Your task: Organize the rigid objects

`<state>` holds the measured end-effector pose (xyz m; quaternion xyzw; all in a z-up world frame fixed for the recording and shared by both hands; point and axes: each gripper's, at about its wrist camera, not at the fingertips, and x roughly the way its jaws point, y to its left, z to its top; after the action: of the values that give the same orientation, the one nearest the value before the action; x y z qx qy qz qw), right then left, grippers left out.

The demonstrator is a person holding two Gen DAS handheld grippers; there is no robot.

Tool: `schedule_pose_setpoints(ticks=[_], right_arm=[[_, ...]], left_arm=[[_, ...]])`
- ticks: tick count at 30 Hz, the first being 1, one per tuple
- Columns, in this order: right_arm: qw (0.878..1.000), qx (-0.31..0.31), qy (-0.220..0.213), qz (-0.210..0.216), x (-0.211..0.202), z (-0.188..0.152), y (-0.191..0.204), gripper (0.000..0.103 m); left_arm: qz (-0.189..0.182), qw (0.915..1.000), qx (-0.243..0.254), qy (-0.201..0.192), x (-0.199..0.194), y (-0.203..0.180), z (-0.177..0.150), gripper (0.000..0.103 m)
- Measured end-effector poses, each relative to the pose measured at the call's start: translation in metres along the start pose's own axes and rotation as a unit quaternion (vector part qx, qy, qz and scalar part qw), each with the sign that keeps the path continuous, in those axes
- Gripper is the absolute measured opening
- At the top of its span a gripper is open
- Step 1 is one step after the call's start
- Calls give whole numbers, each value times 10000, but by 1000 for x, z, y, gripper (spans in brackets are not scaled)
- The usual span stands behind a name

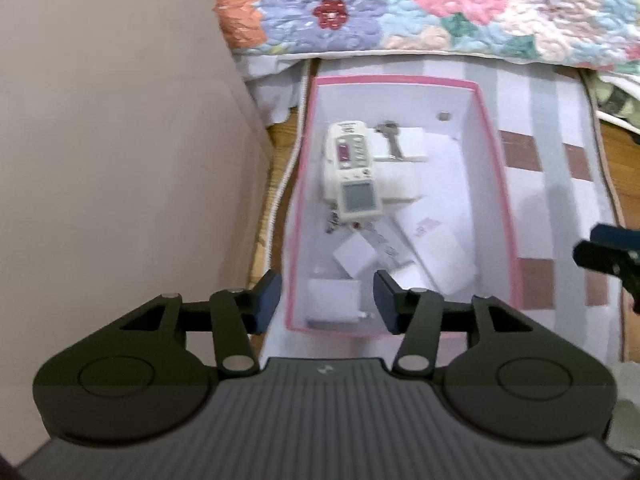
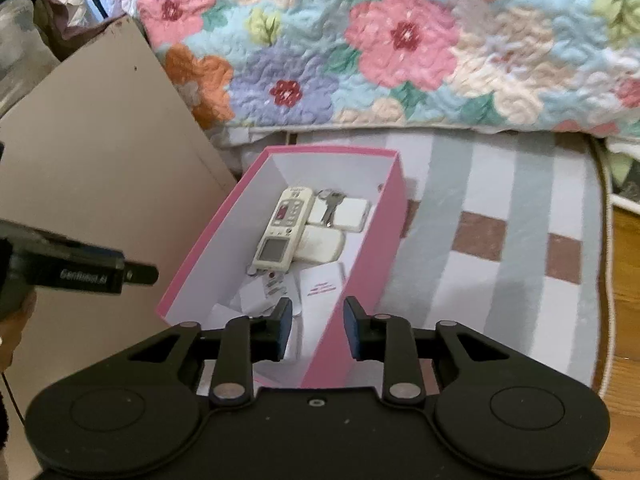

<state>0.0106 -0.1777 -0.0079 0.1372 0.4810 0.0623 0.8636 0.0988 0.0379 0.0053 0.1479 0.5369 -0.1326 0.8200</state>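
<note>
Your left hand-held gripper (image 1: 326, 300) hangs above the near end of the pink box (image 1: 498, 184) with its jaws spread and nothing between them. Your right hand-held gripper (image 2: 314, 328) is also parted, not as wide, and grips nothing; the near right wall of the pink box shows through the gap between its fingers, though you cannot tell whether a pad touches it. The box sits open on a striped mat (image 2: 500, 216) on the floor, just in front of a flowered quilt (image 2: 400, 40) and beside a beige panel (image 1: 120, 120). Inside it, a cream remote control (image 1: 354, 168) lies lengthwise with its small screen toward you. A key (image 1: 390, 136) rests on a white flat case (image 1: 412, 142) at the far end, touching the remote's side. Nearer you, white cards and small white boxes (image 1: 356, 256) lie jumbled, one of them carrying pink print (image 2: 322, 287). In the right wrist view, the left tool's side juts in from the left, above the beige panel.
</note>
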Motion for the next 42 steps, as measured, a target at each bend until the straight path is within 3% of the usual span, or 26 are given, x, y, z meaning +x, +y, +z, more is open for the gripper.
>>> schedule_pose_setpoints(ticks=[7,14,18,21,26,42], right_arm=[[9991,-354,-86,-231,-32,-5,7,44],[9983,-150,64,-564,-46,-12,-1,52],[9985,-154,29,-518,-63,-20,4,79],[9976,-85,-118,-671,-73,-24,10,91],[9899,102,-266,-1392,-81,-22,15,93],[9867,489,189,-1540,-79,-23,1,93]], left_arm=[[-262,9995,147,36,-21,-18,-17,64],[-245,9994,220,51,-27,-32,-28,73],[-79,9994,332,5,-32,-41,-31,86],[-64,9989,467,50,-35,-48,-30,87],[-241,9988,407,116,-37,-53,-33,88],[-260,9994,121,182,-43,-57,-45,92]])
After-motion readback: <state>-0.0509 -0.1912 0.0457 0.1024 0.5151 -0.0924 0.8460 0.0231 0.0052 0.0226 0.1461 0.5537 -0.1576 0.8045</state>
